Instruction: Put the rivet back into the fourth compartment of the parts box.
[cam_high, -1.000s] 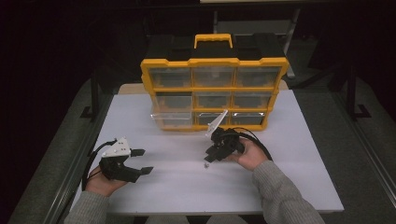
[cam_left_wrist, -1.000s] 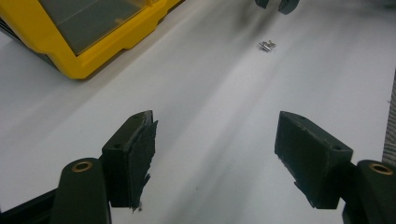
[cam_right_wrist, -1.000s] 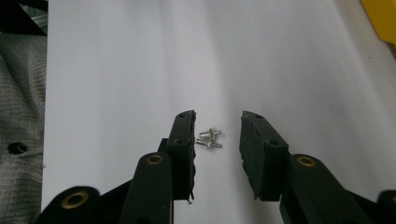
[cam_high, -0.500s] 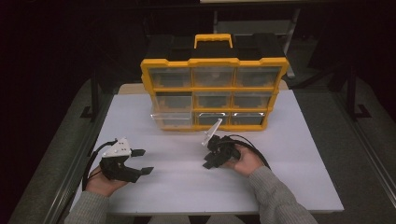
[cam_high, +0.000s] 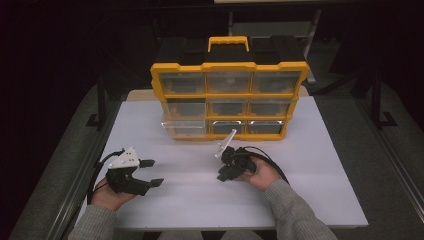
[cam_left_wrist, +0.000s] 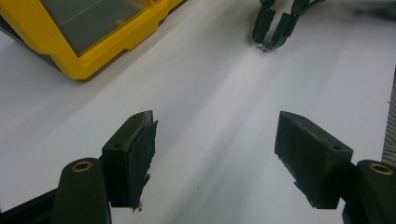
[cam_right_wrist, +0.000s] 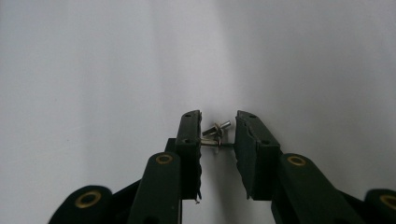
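A few small silver screws (cam_right_wrist: 215, 133) lie on the white table (cam_high: 325, 165) in front of a yellow parts organizer (cam_high: 230, 95). My right gripper (cam_right_wrist: 218, 140) is tipped down onto them, its jaws narrowed to a small gap. One screw spans that gap from pad to pad. In the left gripper view the right gripper (cam_left_wrist: 271, 35) pinches at the screws (cam_left_wrist: 262, 45) on the table top. In the high view it (cam_high: 223, 175) sits just right of centre. My left gripper (cam_high: 152, 172) rests at the near left, jaws wide open (cam_left_wrist: 215, 154) with nothing between them.
The organizer has a handle on top and clear-fronted drawers in three rows. Its bottom-left drawer (cam_high: 182, 129) sticks out a little. A yellow corner of the organizer (cam_left_wrist: 93, 28) lies ahead and left of the left gripper. Dark floor and table rails surround the table.
My right gripper has moved away from the organizer toward the near side, come down over the screws on the table and narrowed on them. The left gripper has stayed put.
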